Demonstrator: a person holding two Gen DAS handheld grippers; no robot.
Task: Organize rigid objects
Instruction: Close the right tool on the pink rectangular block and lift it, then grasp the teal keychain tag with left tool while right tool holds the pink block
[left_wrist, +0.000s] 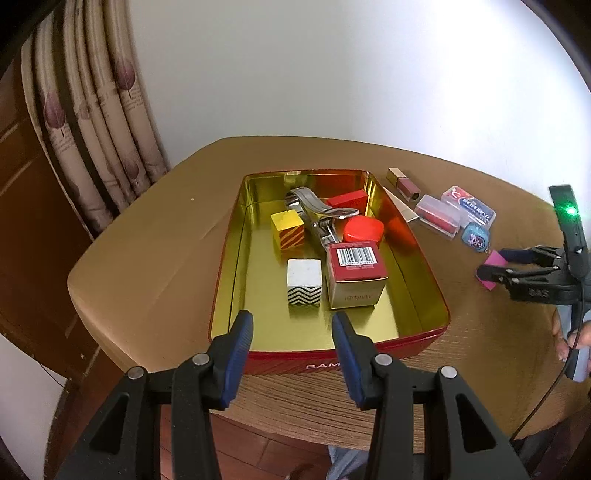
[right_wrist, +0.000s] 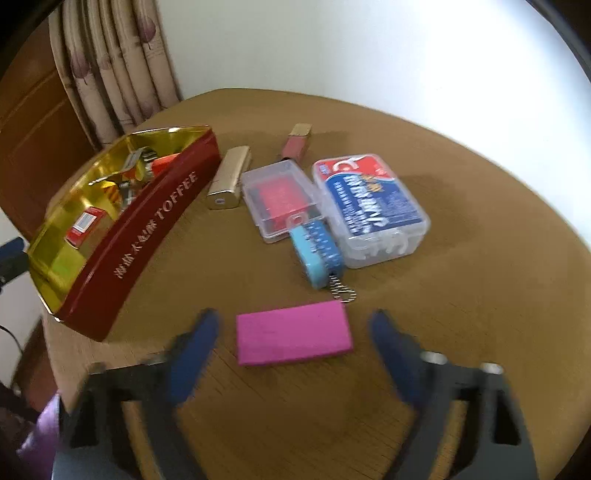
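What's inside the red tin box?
The red tin holds a yellow striped cube, a white zigzag cube, a metal tool, a barcode box and red pieces. Anything under them is hidden.

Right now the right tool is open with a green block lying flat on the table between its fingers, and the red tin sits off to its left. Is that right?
Not quite: the block is pink, not green, as the right wrist view shows. The rest holds: the right tool is open around it, the block lies flat on the table, and the red tin sits to the left.
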